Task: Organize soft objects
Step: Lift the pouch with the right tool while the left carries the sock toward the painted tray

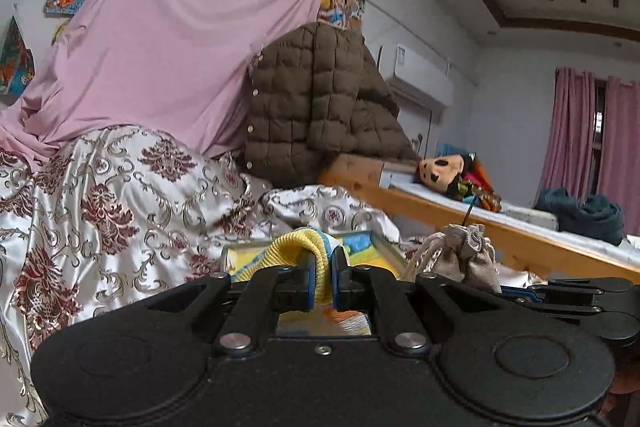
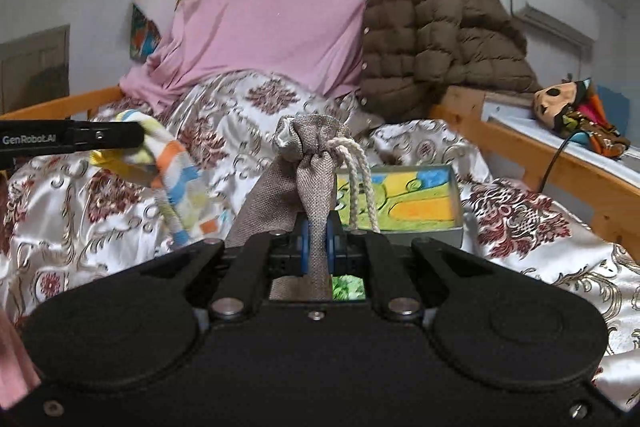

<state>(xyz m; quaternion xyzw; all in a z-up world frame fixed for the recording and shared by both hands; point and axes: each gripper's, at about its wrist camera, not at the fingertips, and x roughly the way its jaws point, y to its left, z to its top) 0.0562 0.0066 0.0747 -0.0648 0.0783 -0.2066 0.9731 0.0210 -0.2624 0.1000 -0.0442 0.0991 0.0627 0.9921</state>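
Observation:
My left gripper (image 1: 322, 277) is shut on a yellow, blue and white striped soft cloth (image 1: 300, 247), whose folded top bulges over the pads. Seen from the right wrist, that cloth (image 2: 176, 167) hangs from the left gripper (image 2: 136, 137) at the left, above the bedspread. My right gripper (image 2: 318, 247) is shut on a grey burlap drawstring pouch (image 2: 316, 163) that stands upright with its white cord (image 2: 360, 183) dangling. The pouch (image 1: 460, 255) also shows right of the left gripper. A box with a colourful lining (image 2: 404, 203) lies open on the bed just beyond both grippers.
A patterned satin bedspread (image 2: 520, 219) covers the bed. A pink sheet (image 1: 160, 47) and a brown puffer jacket (image 1: 320, 99) are piled behind. A wooden rail (image 2: 560, 163) borders the right side, with a plush doll (image 1: 452, 175) and a dark bundle (image 1: 584, 211) on the neighbouring bed.

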